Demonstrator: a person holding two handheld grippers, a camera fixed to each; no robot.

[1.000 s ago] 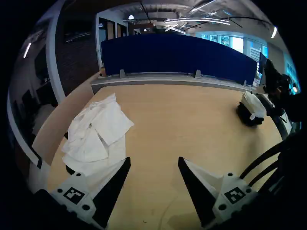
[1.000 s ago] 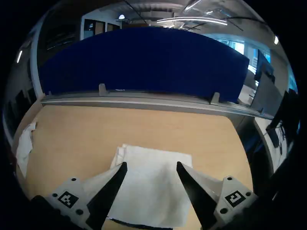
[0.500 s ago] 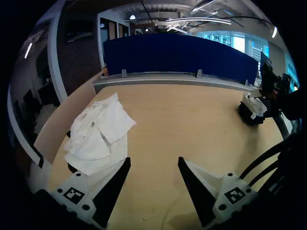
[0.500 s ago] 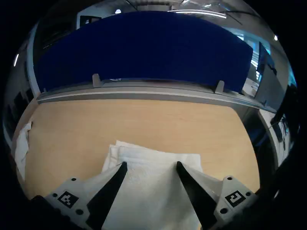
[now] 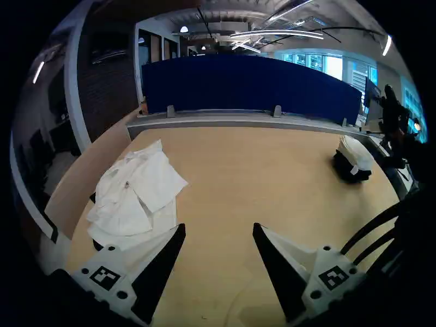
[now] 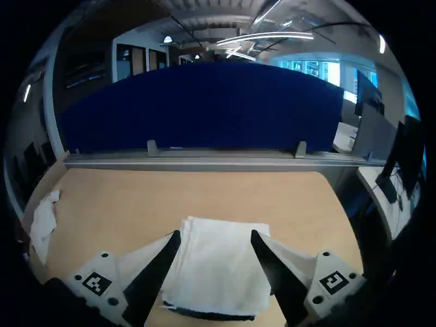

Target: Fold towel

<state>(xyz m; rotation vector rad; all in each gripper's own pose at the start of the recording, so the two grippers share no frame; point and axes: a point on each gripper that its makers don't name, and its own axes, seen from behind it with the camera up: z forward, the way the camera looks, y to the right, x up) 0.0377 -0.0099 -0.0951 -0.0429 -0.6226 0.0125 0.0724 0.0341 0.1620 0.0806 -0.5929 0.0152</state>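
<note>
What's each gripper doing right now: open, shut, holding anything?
Left gripper: open, holding nothing.
Right gripper: open, above the folded towel, not gripping it.

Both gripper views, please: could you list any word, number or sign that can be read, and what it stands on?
None: no words or numbers are readable.
On the left tongs: black-and-white square markers, coded patterns, no letters.
On the right tongs: the same kind of pattern.
The folded towel and the blue divider are plain.

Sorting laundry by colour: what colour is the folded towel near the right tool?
The folded towel is white, clearest in the right gripper view.
</note>
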